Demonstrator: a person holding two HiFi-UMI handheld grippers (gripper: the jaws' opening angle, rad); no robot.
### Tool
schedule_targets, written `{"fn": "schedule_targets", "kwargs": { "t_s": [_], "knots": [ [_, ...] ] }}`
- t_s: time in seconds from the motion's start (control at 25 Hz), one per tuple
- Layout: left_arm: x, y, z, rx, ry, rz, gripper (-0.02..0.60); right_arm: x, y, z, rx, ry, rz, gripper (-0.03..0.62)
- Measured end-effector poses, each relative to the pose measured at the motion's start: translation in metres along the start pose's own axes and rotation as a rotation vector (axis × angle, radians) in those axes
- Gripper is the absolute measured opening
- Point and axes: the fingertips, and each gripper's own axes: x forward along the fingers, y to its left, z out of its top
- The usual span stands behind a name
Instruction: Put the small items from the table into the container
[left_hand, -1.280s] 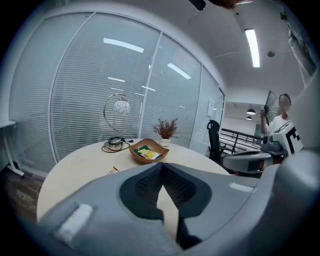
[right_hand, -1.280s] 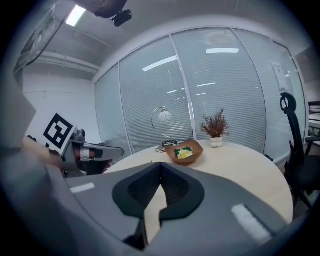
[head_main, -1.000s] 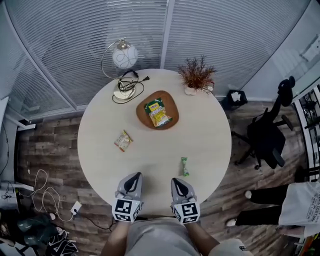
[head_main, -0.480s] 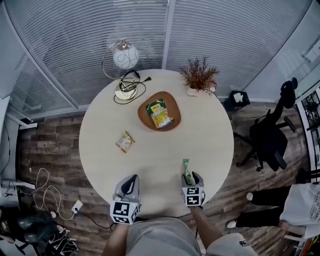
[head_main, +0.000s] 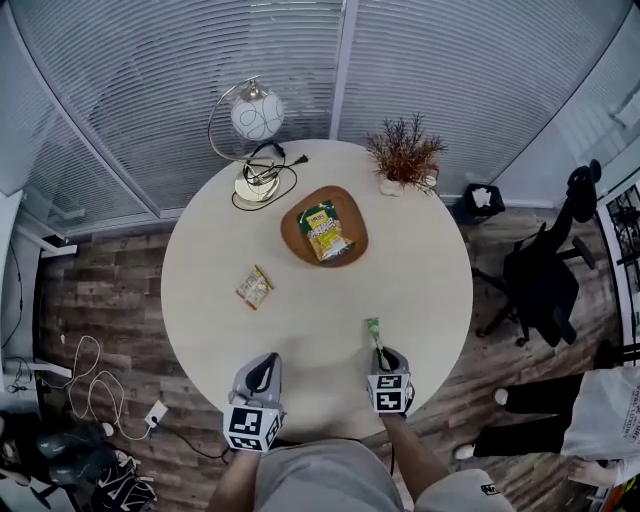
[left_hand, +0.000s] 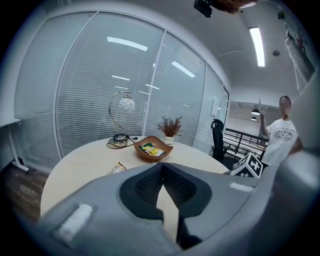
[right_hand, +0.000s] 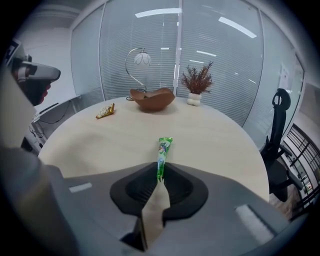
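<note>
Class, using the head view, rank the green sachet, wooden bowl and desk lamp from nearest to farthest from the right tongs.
1. Green sachet, between the closing right tongs.
2. Wooden bowl, mid-table beyond.
3. Desk lamp, far left edge.

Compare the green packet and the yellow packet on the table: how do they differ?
The green packet is long and thin; the yellow packet is shorter and wider. The green one has its near end between the closing jaws of the right hand-held gripper; the yellow one lies untouched. Both lie on the table.
</note>
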Motion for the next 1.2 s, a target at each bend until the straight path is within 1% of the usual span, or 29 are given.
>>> {"fn": "schedule_targets", "kwargs": {
  "t_s": [0.12,0.24,0.32,0.44,0.56,0.68,0.8,0.96,1.0,1.12,1.2],
  "knots": [
    [0.0,0.0,0.001,-0.006,-0.003,-0.002,0.0,-0.006,-0.005,0.038,-0.011,-0.095,-0.006,0.038],
    [0.001,0.005,0.005,-0.008,-0.01,0.002,0.0,-0.002,0.001,0.103,-0.036,-0.214,0.028,0.038],
    [-0.001,0.009,0.007,-0.008,-0.011,0.008,0.0,0.01,0.009,0.152,-0.057,-0.269,0.059,0.038],
    [-0.005,0.018,0.01,-0.013,-0.016,0.022,0.0,0.047,0.021,0.215,-0.098,-0.275,0.099,0.038],
    [-0.012,0.029,0.009,-0.024,-0.014,0.049,0.0,0.087,0.034,0.255,-0.141,-0.225,0.12,0.038],
    [-0.022,0.04,0.008,-0.037,-0.016,0.081,0.0,0.118,0.047,0.267,-0.175,-0.151,0.131,0.038],
    [-0.029,0.052,0.008,-0.047,-0.018,0.111,0.0,0.14,0.057,0.263,-0.191,-0.082,0.139,0.04],
    [-0.036,0.066,0.009,-0.054,-0.027,0.142,0.0,0.153,0.066,0.257,-0.2,-0.029,0.151,0.049],
    [-0.037,0.068,0.009,-0.056,-0.028,0.147,0.0,0.156,0.066,0.254,-0.201,-0.025,0.151,0.063],
    [-0.039,0.069,0.009,-0.059,-0.027,0.149,0.0,0.156,0.065,0.253,-0.189,-0.041,0.153,0.133],
    [-0.038,0.067,0.009,-0.057,-0.029,0.144,0.0,0.149,0.064,0.257,-0.179,-0.067,0.156,0.138]
  ]
}}
